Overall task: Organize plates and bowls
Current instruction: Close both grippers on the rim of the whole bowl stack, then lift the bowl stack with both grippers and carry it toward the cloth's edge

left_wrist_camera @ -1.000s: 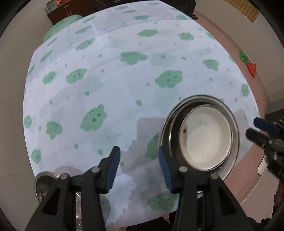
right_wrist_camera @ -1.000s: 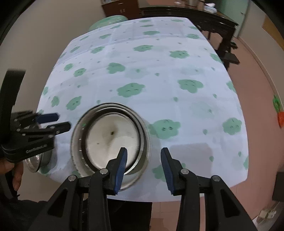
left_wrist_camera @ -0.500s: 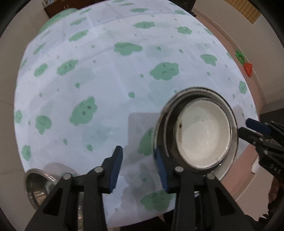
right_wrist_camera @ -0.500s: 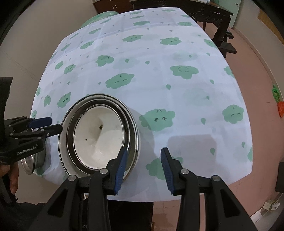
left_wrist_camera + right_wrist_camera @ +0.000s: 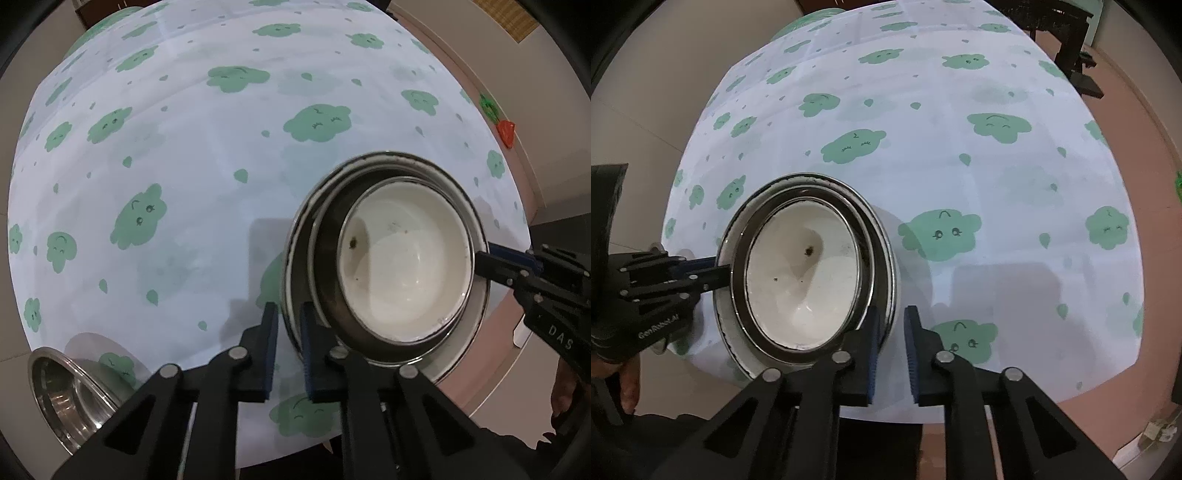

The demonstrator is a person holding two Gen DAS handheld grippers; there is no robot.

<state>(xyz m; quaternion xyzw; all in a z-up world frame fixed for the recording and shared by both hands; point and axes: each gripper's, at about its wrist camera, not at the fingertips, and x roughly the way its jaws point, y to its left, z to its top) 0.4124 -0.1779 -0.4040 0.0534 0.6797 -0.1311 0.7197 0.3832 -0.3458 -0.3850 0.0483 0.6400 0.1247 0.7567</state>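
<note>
A stack of nested dishes, a white bowl point(image 5: 406, 258) inside steel bowls on a white-rimmed plate point(image 5: 291, 258), sits near the table's front edge; it also shows in the right wrist view point(image 5: 801, 273). My left gripper point(image 5: 288, 347) is closed on the stack's left rim. My right gripper point(image 5: 889, 350) is closed on the stack's right rim point(image 5: 892, 280). Each gripper shows in the other's view, at the opposite rim.
A separate steel bowl point(image 5: 62, 406) lies at the table's front left corner. The tablecloth point(image 5: 221, 147) is white with green clouds. Dark furniture point(image 5: 1067, 33) stands beyond the far right edge. An orange and green toy point(image 5: 504, 129) lies on the floor.
Both grippers have moved in on the stack and narrowed from wide open to shut on its opposite rims. The stack now looks tilted and larger in both views.
</note>
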